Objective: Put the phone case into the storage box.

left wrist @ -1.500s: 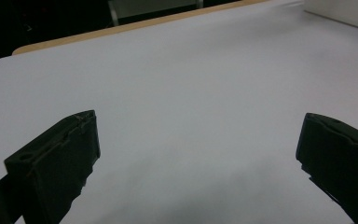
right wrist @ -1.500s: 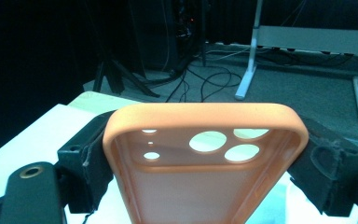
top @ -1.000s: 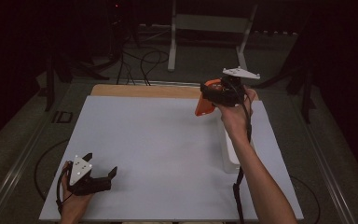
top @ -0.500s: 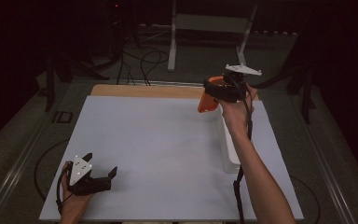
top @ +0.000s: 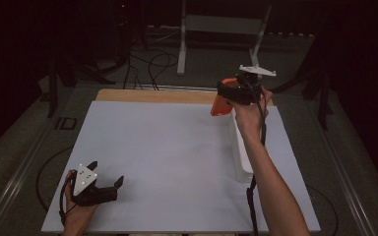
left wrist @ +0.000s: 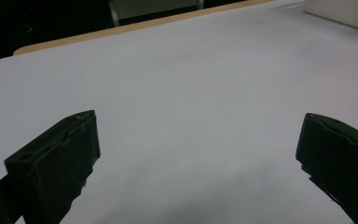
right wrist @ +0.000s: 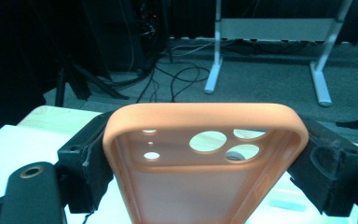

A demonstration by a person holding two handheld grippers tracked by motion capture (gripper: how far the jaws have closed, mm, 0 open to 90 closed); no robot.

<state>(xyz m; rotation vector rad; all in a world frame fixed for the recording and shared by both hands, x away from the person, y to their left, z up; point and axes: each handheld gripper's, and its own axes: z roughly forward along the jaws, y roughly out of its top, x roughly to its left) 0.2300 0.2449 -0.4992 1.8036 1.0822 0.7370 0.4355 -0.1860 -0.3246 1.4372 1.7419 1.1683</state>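
The right gripper (top: pixel 226 98) is held up above the far right part of the white tabletop (top: pixel 177 147), its jaws clamped on the long sides of an orange phone case (top: pixel 221 104). In the right gripper view the case (right wrist: pixel 205 163) stands between the two black jaws with its open inner side and camera cut-outs facing the camera. A white box (top: pixel 241 152) lies along the right edge of the tabletop, below the person's right forearm. The left gripper (top: pixel 106 184) rests at the near left corner, its jaws wide apart with only bare tabletop (left wrist: pixel 191 93) between them.
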